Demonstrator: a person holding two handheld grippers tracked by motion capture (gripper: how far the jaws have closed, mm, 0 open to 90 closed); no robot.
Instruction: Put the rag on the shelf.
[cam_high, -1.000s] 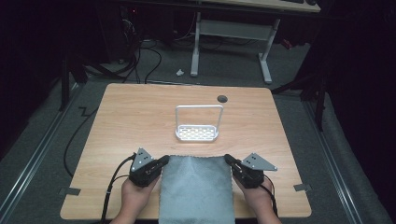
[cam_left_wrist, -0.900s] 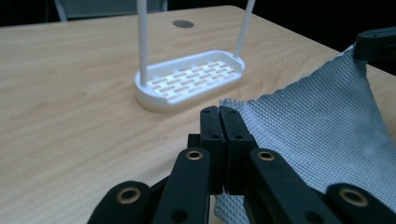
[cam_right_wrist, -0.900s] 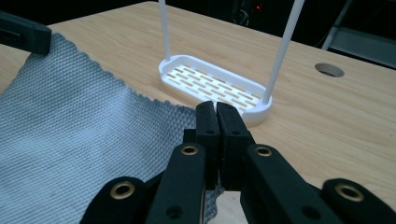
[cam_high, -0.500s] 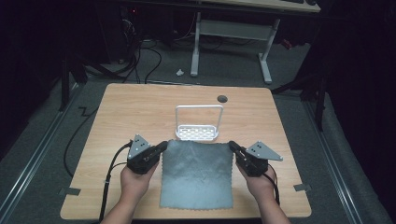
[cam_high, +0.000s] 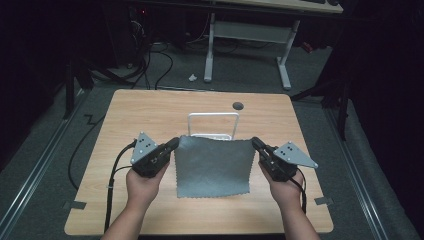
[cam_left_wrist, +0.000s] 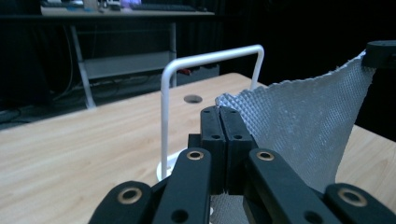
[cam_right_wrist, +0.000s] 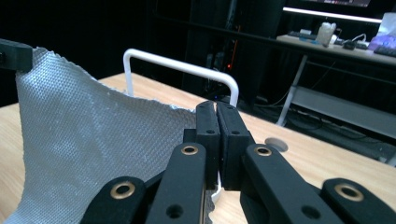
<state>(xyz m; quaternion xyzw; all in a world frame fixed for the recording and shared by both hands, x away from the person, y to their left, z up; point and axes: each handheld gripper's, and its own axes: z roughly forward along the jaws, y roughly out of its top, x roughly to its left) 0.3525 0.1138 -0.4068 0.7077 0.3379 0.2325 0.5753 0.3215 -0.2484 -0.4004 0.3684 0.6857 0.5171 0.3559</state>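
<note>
A grey woven cloth (cam_high: 212, 166) hangs stretched between my two grippers above the wooden table (cam_high: 140, 110). My left gripper (cam_high: 173, 144) is shut on its upper left corner, and my right gripper (cam_high: 255, 143) is shut on its upper right corner. The cloth's lower edge lies near the table's front. In the left gripper view the shut jaws (cam_left_wrist: 219, 114) pinch the cloth (cam_left_wrist: 299, 126). The right gripper view has its jaws (cam_right_wrist: 217, 109) clamped on the cloth (cam_right_wrist: 84, 140) too. A white wire rack (cam_high: 212, 125) stands upright just behind the cloth's top edge.
A dark round hole (cam_high: 238, 105) sits in the table near its far edge. Beyond the table stands a white-legged desk (cam_high: 245, 45) with cables on the floor. Black cables trail from both grippers toward the table's front.
Both grippers have risen and moved away from the front edge with the cloth's corners. The cloth, flat on the table before, now hangs lifted in front of the rack.
</note>
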